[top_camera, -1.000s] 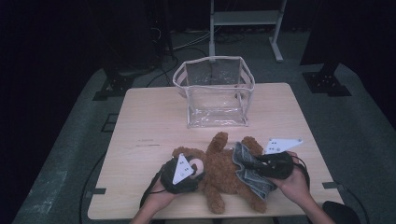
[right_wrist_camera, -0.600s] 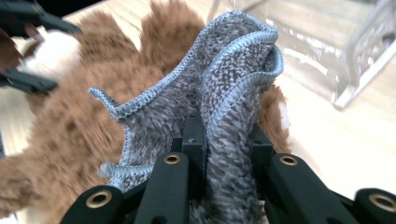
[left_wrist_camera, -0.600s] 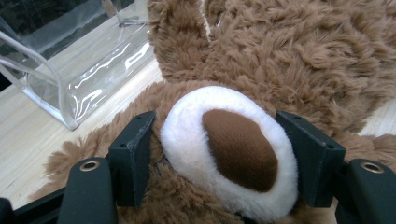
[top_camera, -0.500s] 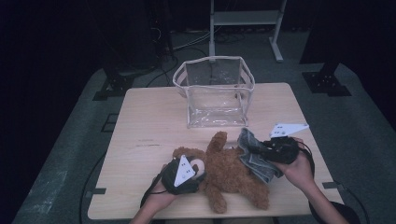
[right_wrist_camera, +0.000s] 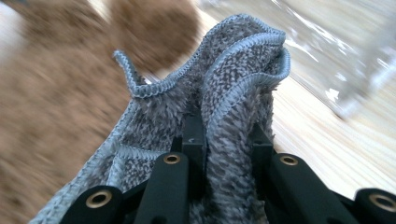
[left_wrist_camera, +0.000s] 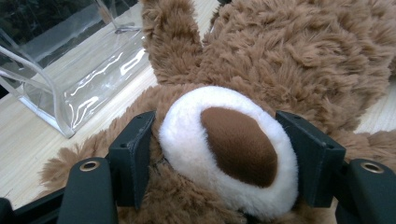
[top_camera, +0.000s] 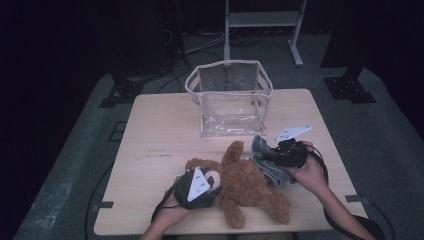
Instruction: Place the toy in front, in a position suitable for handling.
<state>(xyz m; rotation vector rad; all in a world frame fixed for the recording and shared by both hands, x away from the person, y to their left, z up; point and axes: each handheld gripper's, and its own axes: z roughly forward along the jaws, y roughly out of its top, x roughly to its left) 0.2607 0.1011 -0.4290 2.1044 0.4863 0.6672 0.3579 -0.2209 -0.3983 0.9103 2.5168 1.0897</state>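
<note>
- Dark surroundings with black stands and a pale metal frame are seen behind a light wooden table [top_camera: 160, 130], which is set on a grey floor.
- A clear plastic bag [top_camera: 230, 100] is stood upright at about 12 o'clock on the table, its mouth open upward.
- A brown teddy bear [top_camera: 250, 185] is laid on its back at about 6 o'clock, just in front of the bag, one arm raised toward 12 o'clock.
- The left gripper [top_camera: 212, 186] is held at the bear's head, at about 7 o'clock; in the left gripper view its jaws are pressed against both sides of the white muzzle [left_wrist_camera: 229, 149].
- The right gripper [top_camera: 267, 156] is held at about 4 o'clock, beside the bear's body; its jaws are pinched on a fold of a grey knitted cloth [right_wrist_camera: 233, 107].
- The cloth [top_camera: 267, 162] is lifted at its gripped edge, while its lower part is draped against the bear's side.
</note>
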